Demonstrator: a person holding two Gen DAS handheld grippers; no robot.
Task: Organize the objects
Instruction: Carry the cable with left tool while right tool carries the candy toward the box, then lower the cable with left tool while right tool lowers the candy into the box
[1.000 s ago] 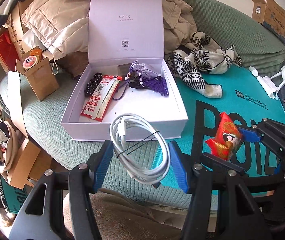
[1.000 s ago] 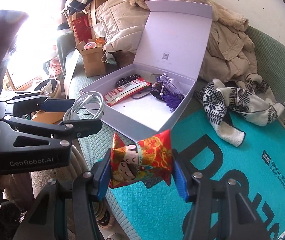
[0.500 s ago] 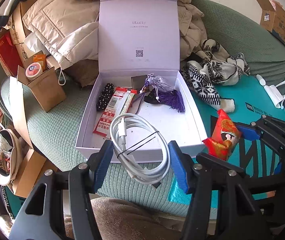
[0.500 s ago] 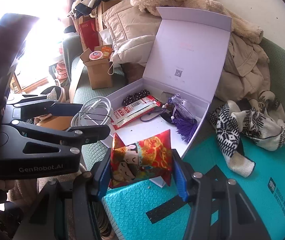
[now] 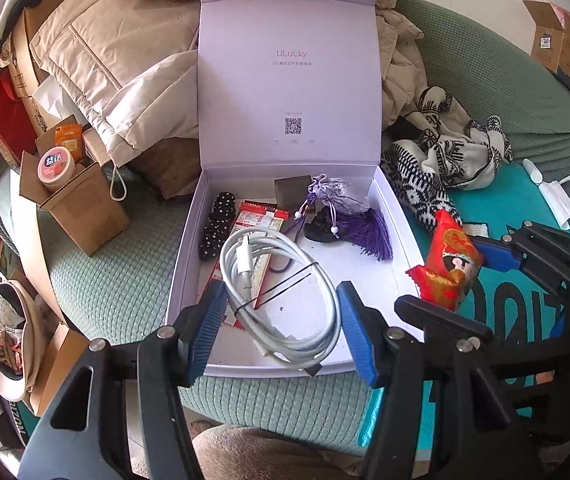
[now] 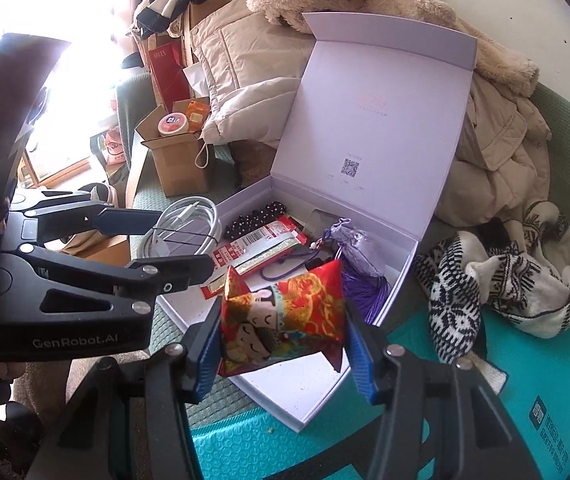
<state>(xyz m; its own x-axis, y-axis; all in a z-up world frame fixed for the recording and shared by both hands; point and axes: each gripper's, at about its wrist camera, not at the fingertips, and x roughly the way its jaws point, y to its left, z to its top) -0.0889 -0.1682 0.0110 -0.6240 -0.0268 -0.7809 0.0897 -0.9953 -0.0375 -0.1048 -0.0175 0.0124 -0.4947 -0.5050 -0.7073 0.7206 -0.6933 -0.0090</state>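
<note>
Both claws have carried their loads forward over the open box since a second ago; earlier they hung short of its near wall. Left claw (image 5: 281, 326) is clamped on a coiled white charging cable (image 5: 281, 292), which now hangs above the near half of the white gift box (image 5: 183, 240). Right claw (image 6: 283, 344) is clamped on a red foil snack packet (image 6: 285, 316) printed with a cartoon figure, held over the box's near right corner.

Seen from the left wrist, the box sits at the centre on a green textured sofa cushion (image 5: 125, 280), its lid (image 5: 289, 80) standing upright at 12 o'clock. Inside lie a black beaded strand (image 5: 215, 226) at 10 o'clock, a red and white packet (image 5: 255, 220) beside it, and a lilac pouch with a purple tassel (image 5: 349, 216) toward 1 o'clock.

Around the box the sofa is crowded: a beige padded coat (image 5: 105, 64) at 10 o'clock, a small brown carton (image 5: 81, 208) holding a pink-lidded tub at 9 o'clock, a black and white knitted garment (image 5: 441, 160) at 2 o'clock, and a teal bubble mailer (image 5: 485, 208) at 3 o'clock. Bright window light floods the far left of the right wrist view.
</note>
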